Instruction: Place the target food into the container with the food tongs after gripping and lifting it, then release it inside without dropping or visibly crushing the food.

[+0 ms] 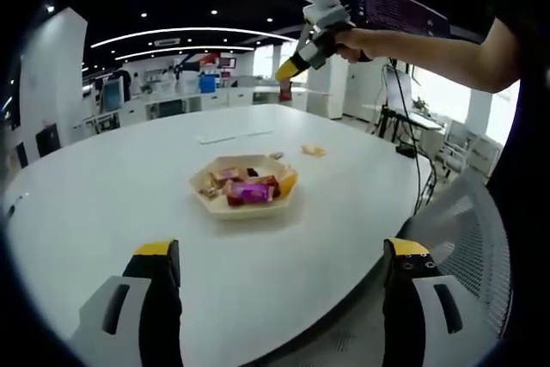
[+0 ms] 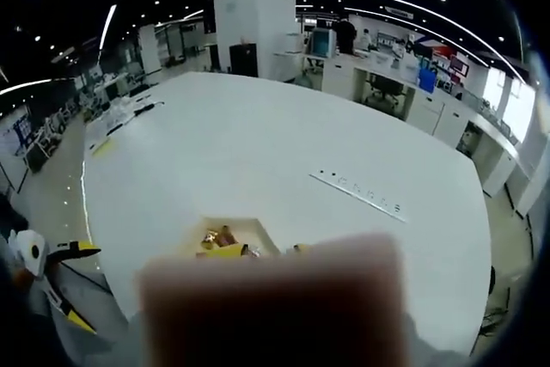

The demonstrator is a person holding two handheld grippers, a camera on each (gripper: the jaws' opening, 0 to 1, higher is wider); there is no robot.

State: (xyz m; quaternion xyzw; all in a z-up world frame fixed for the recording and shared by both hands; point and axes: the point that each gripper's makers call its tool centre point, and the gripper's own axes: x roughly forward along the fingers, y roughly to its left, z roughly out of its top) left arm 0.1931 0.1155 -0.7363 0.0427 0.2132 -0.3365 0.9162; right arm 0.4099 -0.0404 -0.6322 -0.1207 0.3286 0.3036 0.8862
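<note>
A beige hexagonal dish (image 1: pixel 206 186) of wrapped sweets and snacks sits mid-table, and is seen from above as the dish (image 2: pixel 258 228) in the right gripper view. One small orange snack (image 1: pixel 313 150) lies loose beyond it. My left gripper (image 1: pixel 282 248) hovers low at the near table edge, jaws wide apart and bare; it appears again as the left gripper (image 2: pixel 91 290). A person's hand holds my right gripper (image 1: pixel 288 73) high above the table, shut on a small reddish-brown piece (image 1: pixel 285 92). That piece (image 2: pixel 275 298) blurs across the bottom of the right gripper view, hiding the jaws.
The big white table (image 1: pixel 112 186) curves away to the right, where a grey mesh chair (image 1: pixel 464 221) stands by its edge. A thin pale strip (image 1: pixel 232 137) lies on the far side. Desks, monitors and a white pillar (image 2: pixel 253 15) stand behind.
</note>
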